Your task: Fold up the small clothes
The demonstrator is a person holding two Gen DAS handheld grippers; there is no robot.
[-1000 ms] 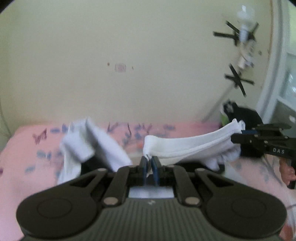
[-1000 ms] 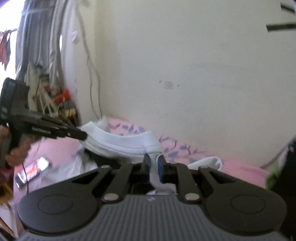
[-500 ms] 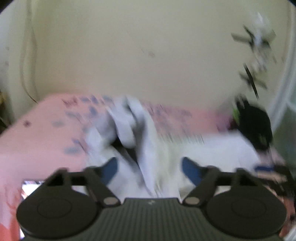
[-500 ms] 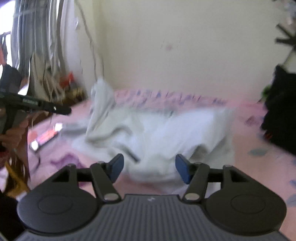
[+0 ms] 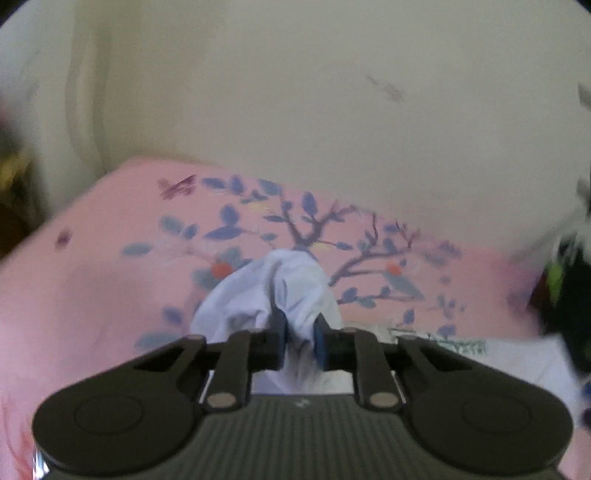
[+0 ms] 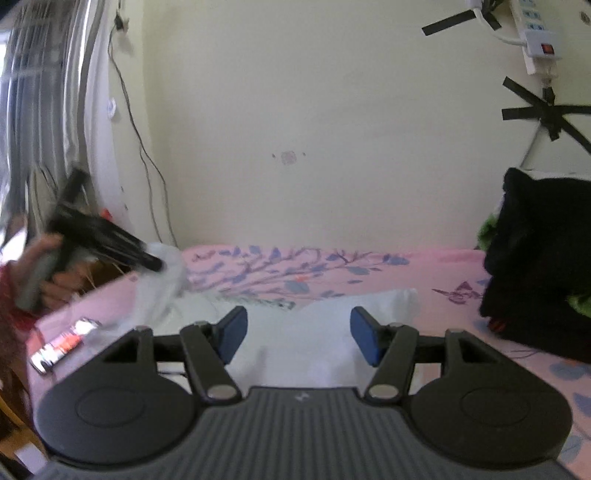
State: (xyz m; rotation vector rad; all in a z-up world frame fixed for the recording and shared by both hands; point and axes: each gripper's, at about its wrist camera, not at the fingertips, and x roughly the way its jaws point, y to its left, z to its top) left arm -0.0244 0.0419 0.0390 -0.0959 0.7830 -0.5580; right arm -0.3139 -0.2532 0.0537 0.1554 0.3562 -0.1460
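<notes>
Now white garment [image 5: 291,295] bunches between closing left tongs [image 5: 300,341].

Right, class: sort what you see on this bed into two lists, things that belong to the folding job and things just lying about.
Belongs to the job:
- white cotton garment
- left tongs, closed on a bunch of it
- right tongs, open above it

Just lying about:
- black fabric heap
- small shiny foil packet
- white wall power strip
</notes>
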